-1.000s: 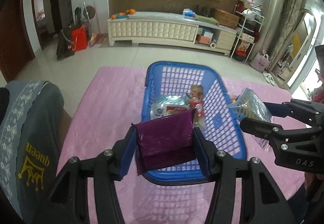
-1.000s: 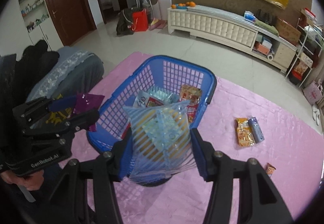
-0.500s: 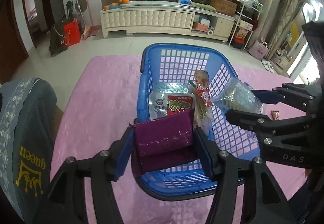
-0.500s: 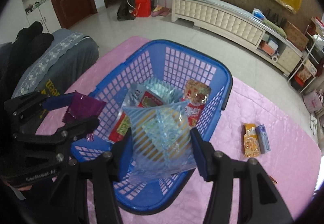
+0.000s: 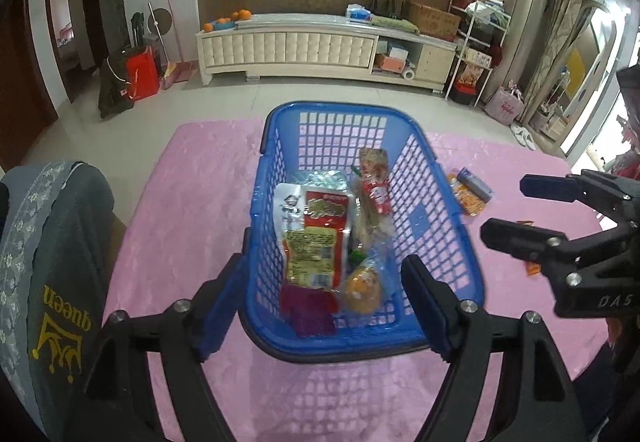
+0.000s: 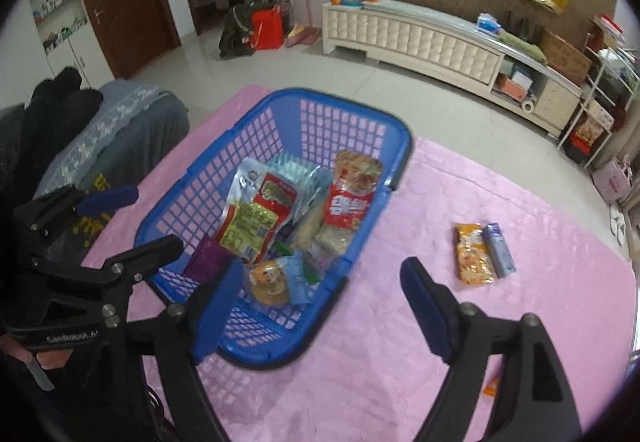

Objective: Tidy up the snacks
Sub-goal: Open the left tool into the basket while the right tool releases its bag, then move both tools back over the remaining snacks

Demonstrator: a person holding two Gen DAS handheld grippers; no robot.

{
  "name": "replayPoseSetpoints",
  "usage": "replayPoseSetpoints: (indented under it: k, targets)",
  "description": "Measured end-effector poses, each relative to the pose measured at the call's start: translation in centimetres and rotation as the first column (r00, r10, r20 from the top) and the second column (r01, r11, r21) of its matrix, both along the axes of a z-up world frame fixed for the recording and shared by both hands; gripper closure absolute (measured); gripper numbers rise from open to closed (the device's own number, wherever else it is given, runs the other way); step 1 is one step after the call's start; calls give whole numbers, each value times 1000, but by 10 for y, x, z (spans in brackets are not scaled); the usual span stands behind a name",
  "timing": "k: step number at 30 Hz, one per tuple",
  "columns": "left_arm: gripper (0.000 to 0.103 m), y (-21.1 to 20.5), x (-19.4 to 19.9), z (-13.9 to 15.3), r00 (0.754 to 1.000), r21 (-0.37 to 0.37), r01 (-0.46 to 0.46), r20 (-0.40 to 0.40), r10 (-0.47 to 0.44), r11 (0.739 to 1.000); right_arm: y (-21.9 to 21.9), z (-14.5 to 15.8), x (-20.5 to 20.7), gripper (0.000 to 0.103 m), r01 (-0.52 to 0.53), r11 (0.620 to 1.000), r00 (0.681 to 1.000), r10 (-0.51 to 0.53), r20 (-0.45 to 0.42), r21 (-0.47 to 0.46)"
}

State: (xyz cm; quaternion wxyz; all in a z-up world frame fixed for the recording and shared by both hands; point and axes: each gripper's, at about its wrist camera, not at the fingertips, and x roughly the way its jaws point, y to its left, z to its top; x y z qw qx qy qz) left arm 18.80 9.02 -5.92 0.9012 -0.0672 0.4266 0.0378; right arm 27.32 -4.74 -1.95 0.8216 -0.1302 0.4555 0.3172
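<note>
The left gripper (image 5: 326, 306) is hanging with its jaws spread wide and nothing between them, straddling the near end of the blue plastic basket (image 5: 436, 242). The right gripper (image 6: 320, 306) is likewise standing released and empty, its left finger reaching over the basket's near rim and its right finger sitting over the pink quilted mat (image 6: 400, 362).

Directly beyond the left gripper, a purple packet (image 5: 306, 308) is lying flat at the near end of the basket floor. Just beside it, a clear striped bag with a round orange snack inside (image 5: 362, 288) is resting against the basket's near wall. Further in, a red and green pouch (image 5: 316, 238) is lying lengthwise, touching the purple packet's far edge, and a red sachet (image 5: 374, 184) is leaning against the right side wall. A pale blue striped pack (image 6: 294, 168) is showing behind them near the far end.

Outside the basket, on the mat to its right, an orange snack packet (image 6: 474, 254) and a slim lavender bar (image 6: 498, 250) are lying side by side and touching. A small orange wrapper (image 6: 491, 386) is lying on the mat nearer the right gripper, partly hidden by its finger.
</note>
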Motion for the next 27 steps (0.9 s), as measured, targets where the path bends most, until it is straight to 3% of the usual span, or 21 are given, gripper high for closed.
replayPoseSetpoints:
  k: [11, 27]
  targets:
    - [22, -51, -13, 34, 997, 49, 52, 57, -55, 997, -69, 38, -15, 19, 82, 995, 995, -85, 53, 64]
    - [22, -135, 23, 27, 991, 54, 134, 15, -135, 990, -166, 31, 5, 19, 235, 967, 971, -238, 24, 100]
